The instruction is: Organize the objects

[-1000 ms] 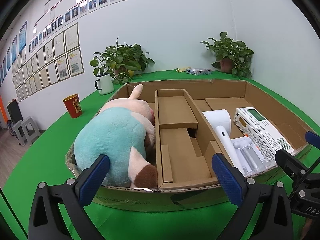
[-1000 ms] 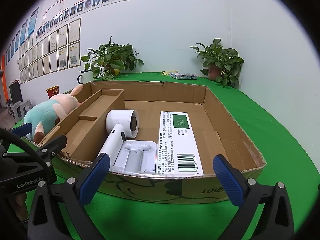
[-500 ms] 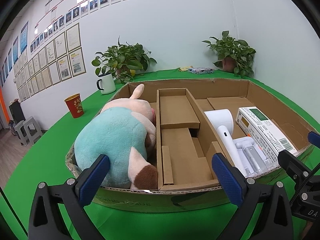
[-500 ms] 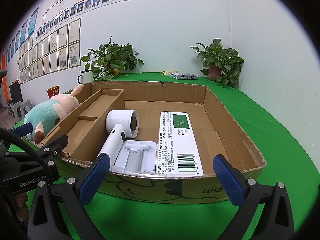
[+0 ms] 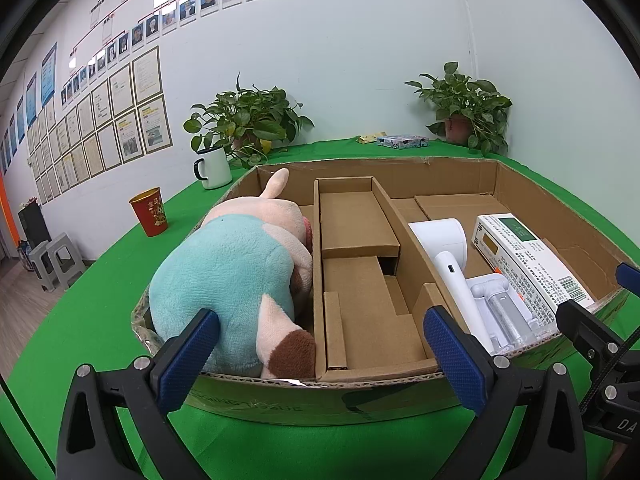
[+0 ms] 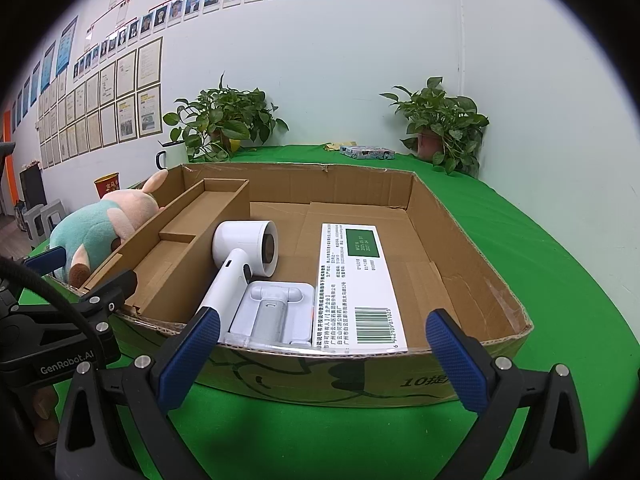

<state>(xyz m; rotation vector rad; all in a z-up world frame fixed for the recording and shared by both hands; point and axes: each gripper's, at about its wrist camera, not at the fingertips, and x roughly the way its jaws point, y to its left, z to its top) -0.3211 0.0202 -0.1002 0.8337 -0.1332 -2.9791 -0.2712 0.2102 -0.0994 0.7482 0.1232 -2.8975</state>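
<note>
- The left tool [image 5: 320,356] is spread wide with nothing between its blue pads, held just in front of the near wall of the cardboard box [image 5: 320,396], over the box's left and middle parts.
- The right tool [image 6: 322,354] is likewise spread wide and pinches nothing, held before the near wall on the box's right side.
- The box sits on the green desk [image 6: 560,248]; an inner cardboard divider [image 5: 356,264] splits off a narrow stepped middle section.
- A plush toy [image 5: 236,276], teal-bodied with a pink head, fills the left compartment, its brown-tipped foot at the near wall and one ear poking up toward the far wall.
- In the wide right compartment a white hair dryer [image 6: 244,256] lies with its handle toward the near wall, beside the divider.
- Just right of the handle lies a white stand-like piece [image 6: 276,308].
- To its right, touching it, lies a white medicine box [image 6: 356,284], with a green label at the far end and a barcode at the near end.
- Beyond the box on the left stand a white mug [image 5: 212,168] and a red cup [image 5: 150,212]; two potted plants [image 6: 224,120] stand by the far wall.
</note>
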